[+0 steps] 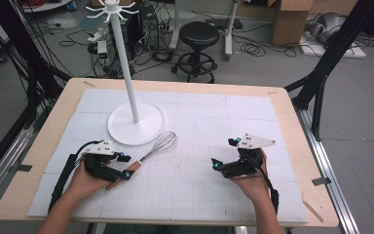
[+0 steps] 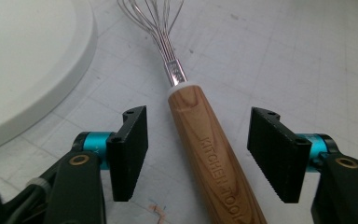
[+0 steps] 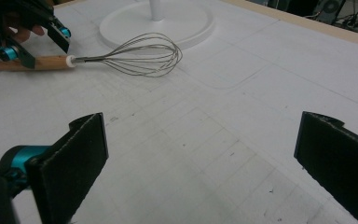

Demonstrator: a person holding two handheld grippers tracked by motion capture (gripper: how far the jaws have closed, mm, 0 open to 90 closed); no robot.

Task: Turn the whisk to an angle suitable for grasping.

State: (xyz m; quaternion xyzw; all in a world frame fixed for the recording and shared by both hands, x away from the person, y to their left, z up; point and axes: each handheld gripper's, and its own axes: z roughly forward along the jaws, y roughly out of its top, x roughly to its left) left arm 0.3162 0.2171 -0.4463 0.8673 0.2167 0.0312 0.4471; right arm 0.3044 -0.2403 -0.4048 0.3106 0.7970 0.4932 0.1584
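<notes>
**Left tongs straddle one whisk handle; right tongs wide and empty**

At the lower left of the high view, the left tongs [image 1: 125, 167] sit low over the desk [image 1: 44, 141], one hand [image 1: 85, 183] behind them. In the left gripper view, their two black jaws stand on either side of the wooden handle of the single whisk [image 2: 205, 154], with a clear gap on each side, so the pads are not pressing on it. The handle bears the words "KITCHEN TOOL".

The whisk [image 1: 157, 147] lies flat on the white gridded mat [image 1: 199, 195], left of centre in the high view, its wire head pointing to the upper right and ending just beside the round base of the one white stand [image 1: 135, 122]. The stand's pole rises toward the top of the frame, where its hooks branch out.

At the lower right of the high view, the right tongs [image 1: 222, 153] rest on the mat, well apart from the whisk. In the right gripper view, their two jaws are spread wide with nothing but bare mat between them; the whisk [image 3: 121, 59] and the left tongs [image 3: 39, 44] show at that frame's upper left.
</notes>
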